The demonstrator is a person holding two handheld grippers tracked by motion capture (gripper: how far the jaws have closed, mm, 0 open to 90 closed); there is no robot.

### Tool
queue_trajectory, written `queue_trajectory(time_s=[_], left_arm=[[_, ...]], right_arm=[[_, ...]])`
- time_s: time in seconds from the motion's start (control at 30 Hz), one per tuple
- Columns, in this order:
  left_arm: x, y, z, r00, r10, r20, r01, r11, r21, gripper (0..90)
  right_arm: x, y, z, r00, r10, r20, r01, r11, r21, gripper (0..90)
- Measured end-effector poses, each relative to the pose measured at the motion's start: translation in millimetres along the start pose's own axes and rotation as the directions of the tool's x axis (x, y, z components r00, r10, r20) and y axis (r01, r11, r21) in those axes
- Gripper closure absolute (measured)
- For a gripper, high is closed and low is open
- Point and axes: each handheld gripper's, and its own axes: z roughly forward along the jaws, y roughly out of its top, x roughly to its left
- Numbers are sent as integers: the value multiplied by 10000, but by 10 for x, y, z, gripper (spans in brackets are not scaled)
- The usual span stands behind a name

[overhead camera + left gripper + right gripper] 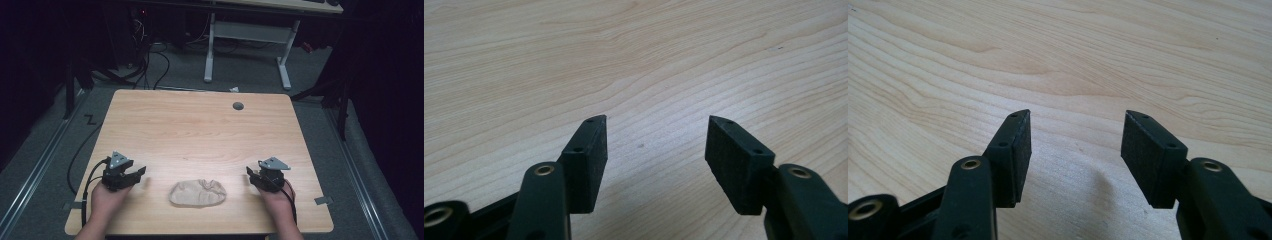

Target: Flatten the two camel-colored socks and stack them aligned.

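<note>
Your left gripper (141,172) sits near the front left corner of the wooden table (200,125), with its jaws spread wide and nothing between them; in the left gripper view the two black pads (596,150) frame bare wood grain. Your right gripper (250,174) sits near the front right part of the table, its jaws likewise spread wide and holding nothing; in the right gripper view its pads (1018,150) stand over bare wood. The beige crumpled cloth (197,193) lies flat on the table between the two grippers, close to the front edge and apart from both. Each gripper points inward toward the cloth. A round grey grommet (238,106) sits near the far edge of the table.
</note>
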Motion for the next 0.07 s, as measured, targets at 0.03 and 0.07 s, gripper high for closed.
queue_trajectory(time_s=[0.03, 0.07], left_arm=[[0, 0, 0, 10000, 0, 0, 0, 10000, 0, 426], [11, 1, -2, 10000, -22, 13, 22, 10000, -24, 426]], right_arm=[[0, 0, 0, 10000, 0, 0, 0, 10000, 0, 460], [-2, 0, 4, 10000, 0, 14, 0, 10000, 13, 459]])
